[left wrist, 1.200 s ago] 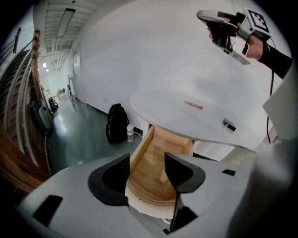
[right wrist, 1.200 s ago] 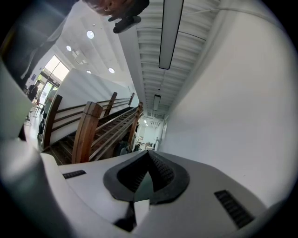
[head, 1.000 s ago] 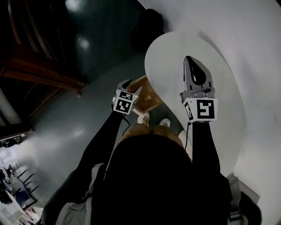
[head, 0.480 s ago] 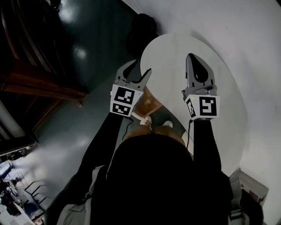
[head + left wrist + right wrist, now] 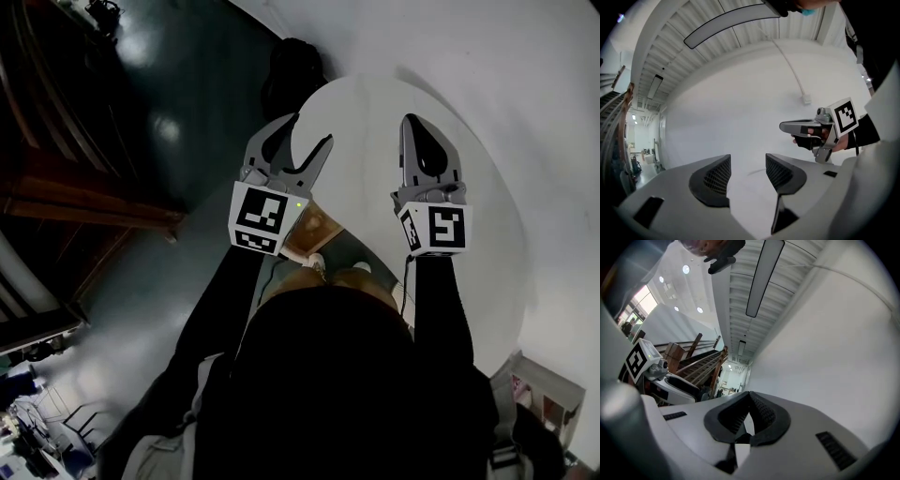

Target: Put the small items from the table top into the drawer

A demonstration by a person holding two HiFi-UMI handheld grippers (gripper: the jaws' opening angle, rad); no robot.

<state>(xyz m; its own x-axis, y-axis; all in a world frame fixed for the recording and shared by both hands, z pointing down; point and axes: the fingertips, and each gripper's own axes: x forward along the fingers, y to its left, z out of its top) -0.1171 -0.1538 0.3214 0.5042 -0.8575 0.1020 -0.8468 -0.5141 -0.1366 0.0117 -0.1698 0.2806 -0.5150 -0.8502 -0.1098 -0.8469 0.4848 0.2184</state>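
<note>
My left gripper (image 5: 307, 133) is raised over the near left edge of the round white table (image 5: 375, 103). Its jaws stand open with nothing between them, and in the left gripper view (image 5: 748, 161) they face a bare white wall. To its right, my right gripper (image 5: 410, 122) hovers over the table top with its jaws shut and nothing held; the right gripper view (image 5: 750, 397) shows the tips meeting. Below the table's edge, between my arms, the open wooden drawer (image 5: 314, 230) shows in part. No small item shows on the visible table top.
A dark bag-like object (image 5: 295, 66) sits on the dark floor by the table's far left side. Brown wooden furniture (image 5: 84, 197) stands at the left. The person's shoes (image 5: 314, 262) are by the drawer. A white wall runs along the right.
My left gripper has risen from down by the drawer to table-top height, still open. The right gripper has shifted only slightly and stays shut.
</note>
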